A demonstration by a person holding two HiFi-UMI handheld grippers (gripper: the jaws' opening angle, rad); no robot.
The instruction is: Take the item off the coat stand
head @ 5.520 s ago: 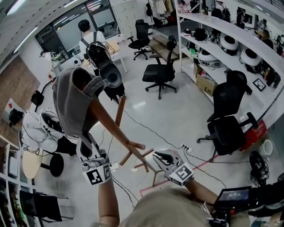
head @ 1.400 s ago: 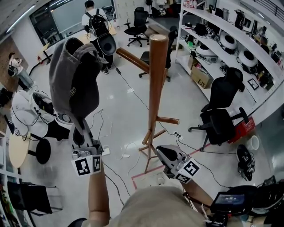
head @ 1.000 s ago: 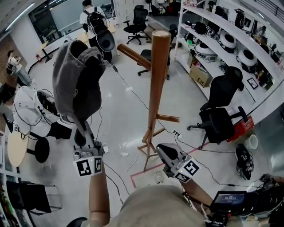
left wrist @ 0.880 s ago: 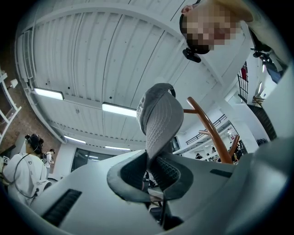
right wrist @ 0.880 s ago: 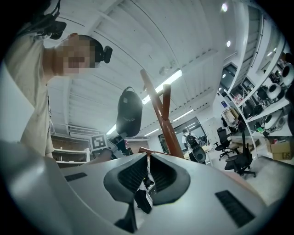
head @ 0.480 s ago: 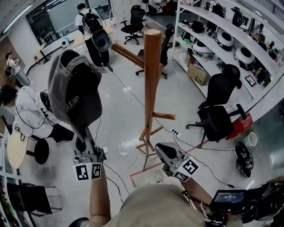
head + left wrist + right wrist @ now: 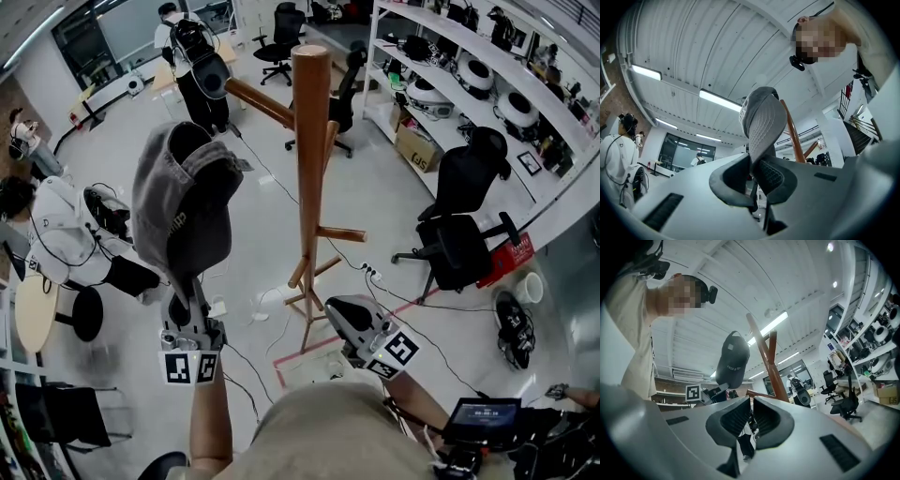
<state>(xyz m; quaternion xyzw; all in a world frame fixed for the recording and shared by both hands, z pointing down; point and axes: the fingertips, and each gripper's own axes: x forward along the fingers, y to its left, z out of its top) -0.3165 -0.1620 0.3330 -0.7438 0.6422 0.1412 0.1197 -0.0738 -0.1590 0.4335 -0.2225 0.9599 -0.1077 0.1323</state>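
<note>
Pinching the stitched brim of the cap (image 7: 183, 211), the left gripper (image 7: 185, 291) had its jaws clamped almost together on it, so the cap stood upright above them, clear of the coat stand (image 7: 311, 141) and at its 9 o'clock. It was a faded dark grey baseball cap with small pale lettering on one side. The right gripper (image 7: 335, 309), near the stand's 6 o'clock, had its jaws drawn together on nothing.

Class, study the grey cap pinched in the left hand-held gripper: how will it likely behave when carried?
The grey cap has a creased, soft-looking crown, so it probably flops and sways. It seems light: the left hand-held gripper carries it by one narrow pinch on the brim. The stitched brim looks stiffer, likely giving a firm hold.
</note>
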